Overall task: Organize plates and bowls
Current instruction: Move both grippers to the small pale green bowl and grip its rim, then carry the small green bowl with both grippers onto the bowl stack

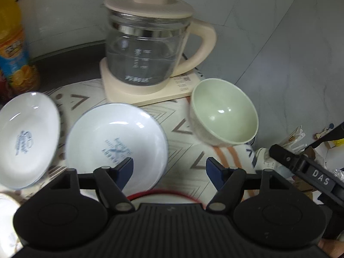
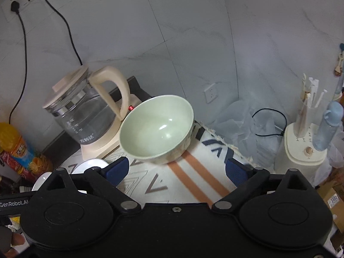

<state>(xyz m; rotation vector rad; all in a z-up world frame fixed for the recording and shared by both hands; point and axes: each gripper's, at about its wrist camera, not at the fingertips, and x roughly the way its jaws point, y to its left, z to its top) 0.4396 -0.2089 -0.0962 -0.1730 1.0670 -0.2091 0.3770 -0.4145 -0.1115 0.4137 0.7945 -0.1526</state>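
A pale green bowl (image 1: 223, 114) (image 2: 157, 129) stands upright on the patterned cloth (image 2: 193, 178), next to the kettle base. Two white plates with blue print lie to its left, one in the middle (image 1: 116, 146) and one further left (image 1: 28, 137). My left gripper (image 1: 169, 172) is open; its left finger hangs over the middle plate's near rim and nothing is pinched. A red-rimmed dish (image 1: 163, 194) peeks out under it. My right gripper (image 2: 176, 172) is open wide just short of the green bowl, with only cloth between its pads. A white plate edge (image 2: 90, 165) shows at its left.
A glass kettle (image 1: 148, 49) (image 2: 86, 111) on a cream base stands at the back against the wall. An orange drink bottle (image 1: 13, 49) is at the left. Past the cloth's right edge stand a cream appliance (image 2: 301, 150) with a blue bottle, and a cardboard box (image 2: 331, 195).
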